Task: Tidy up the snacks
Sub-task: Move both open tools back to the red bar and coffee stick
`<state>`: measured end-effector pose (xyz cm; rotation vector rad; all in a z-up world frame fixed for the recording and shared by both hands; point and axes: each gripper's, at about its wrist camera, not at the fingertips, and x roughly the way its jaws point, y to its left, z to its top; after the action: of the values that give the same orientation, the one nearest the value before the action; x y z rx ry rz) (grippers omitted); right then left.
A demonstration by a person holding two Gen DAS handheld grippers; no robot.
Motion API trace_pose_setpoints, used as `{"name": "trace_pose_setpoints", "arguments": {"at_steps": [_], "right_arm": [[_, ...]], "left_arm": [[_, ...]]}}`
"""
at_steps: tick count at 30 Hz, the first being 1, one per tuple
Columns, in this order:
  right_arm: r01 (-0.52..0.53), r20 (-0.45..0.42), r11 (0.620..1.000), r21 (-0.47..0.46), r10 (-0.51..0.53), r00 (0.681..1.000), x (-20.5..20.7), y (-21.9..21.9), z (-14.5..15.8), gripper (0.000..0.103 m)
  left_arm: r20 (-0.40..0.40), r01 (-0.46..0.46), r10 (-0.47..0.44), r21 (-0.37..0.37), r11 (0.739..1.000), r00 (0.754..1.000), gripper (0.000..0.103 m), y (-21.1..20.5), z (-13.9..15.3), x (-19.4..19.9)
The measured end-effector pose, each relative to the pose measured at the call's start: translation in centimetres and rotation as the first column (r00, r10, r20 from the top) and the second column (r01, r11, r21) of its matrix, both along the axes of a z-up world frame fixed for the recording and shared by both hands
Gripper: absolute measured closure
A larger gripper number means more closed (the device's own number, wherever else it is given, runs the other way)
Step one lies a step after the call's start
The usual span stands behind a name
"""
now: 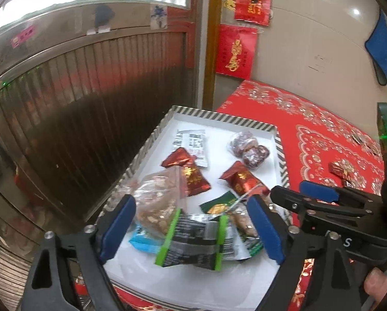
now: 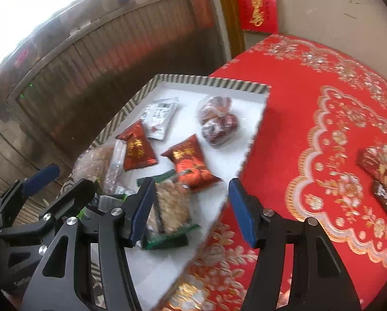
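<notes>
Your left gripper stands open over the striped-rim tray, a green-edged black packet lying loose between its fingers. Your right gripper is open and empty. Next, fetch the dark red packets lying right of its fingers.

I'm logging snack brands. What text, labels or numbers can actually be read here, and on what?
"S": white letter on the black body of the right gripper.
Red wall hanging: gold characters, too blurred to read.
Red snack packets: gold print, blurred.
White packet: barcode and print too small.
Black-and-green packet: illegible.
</notes>
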<state>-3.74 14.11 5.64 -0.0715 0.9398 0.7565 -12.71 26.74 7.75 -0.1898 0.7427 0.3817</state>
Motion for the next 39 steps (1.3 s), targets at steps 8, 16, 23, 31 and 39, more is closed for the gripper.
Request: {"name": "trace_pose_setpoints", "arguments": {"at_steps": [8,16,23,31,39], "right_arm": [[0.078,0.034,0.997,-0.015,-0.078,0.996,-0.3,-5.2,0.8,0.042],[0.189,0.094,0.982,-0.016,-0.186,0.978,-0.4,-12.1,2.5,0.036],[0.312,0.09,0.949,-0.049,-0.307,0.948,0.0,-19.6,1.6,0.036],[0.412,0.042,0.909,-0.056,-0.41,0.911,0.1,-26.5,-0.3,0.035],[0.448,0.028,0.893,-0.045,-0.447,0.894,0.3,-29.8,-1.1,0.035]], "left_arm": [[0.0,0.082,-0.082,0.019,0.996,0.997,0.007,-3.7,0.5,1.6],[0.0,0.172,-0.172,0.044,0.984,0.985,0.005,-8.2,1.1,3.6],[-0.024,0.26,-0.259,0.044,0.965,0.965,0.005,-12.6,0.7,5.7],[-0.06,0.361,-0.359,0.026,0.932,0.932,0.005,-17.9,-0.1,8.2],[-0.107,0.417,-0.413,0.015,0.909,0.905,0.005,-21.5,-0.9,10.5]]}}
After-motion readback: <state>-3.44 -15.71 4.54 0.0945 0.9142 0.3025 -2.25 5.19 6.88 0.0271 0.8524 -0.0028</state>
